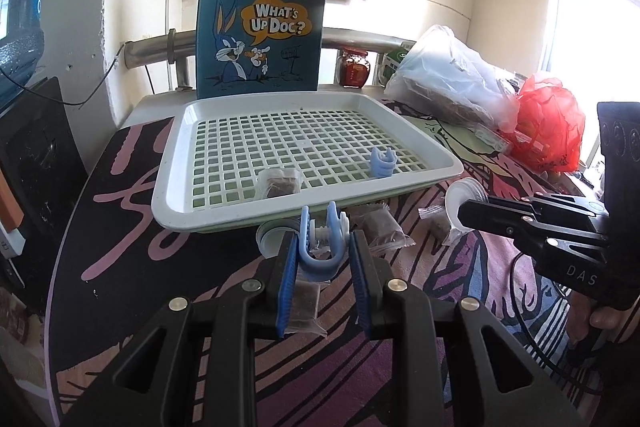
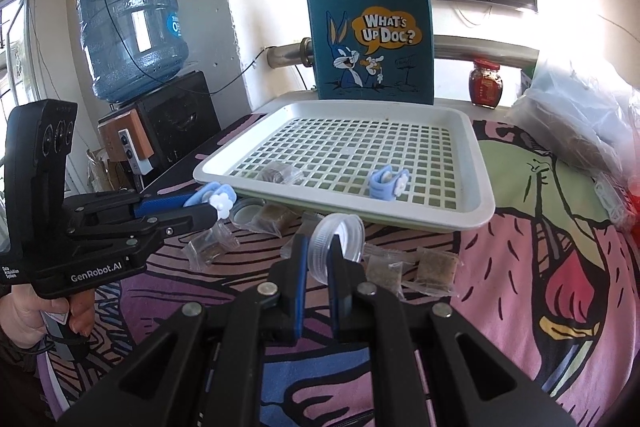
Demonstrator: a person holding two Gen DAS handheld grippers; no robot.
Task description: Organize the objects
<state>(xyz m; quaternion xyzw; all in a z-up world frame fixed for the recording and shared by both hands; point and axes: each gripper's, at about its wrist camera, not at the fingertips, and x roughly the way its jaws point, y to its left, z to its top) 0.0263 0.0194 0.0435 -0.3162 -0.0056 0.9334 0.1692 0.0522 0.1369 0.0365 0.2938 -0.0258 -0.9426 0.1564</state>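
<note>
Two grippers hang just short of the tray's (image 1: 434,151) near rim. The left gripper (image 1: 324,251) clamps a blue clip (image 1: 316,263); the right gripper (image 2: 318,253) is closed on a clear cap's (image 2: 340,233) rim. In the tray, a second clip (image 2: 386,183) lies at 4 o'clock, a packet (image 2: 280,171) at 7. More packets (image 2: 434,267) lie on the cloth at 6 o'clock.

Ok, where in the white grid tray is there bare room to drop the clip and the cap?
The white perforated tray is bare across its back half, toward the blue cartoon tote bag, and in the middle between the brown wrapped packet and the pale-blue clip near the front rim. The cloth in front of the tray is crowded with wrapped packets.
</note>
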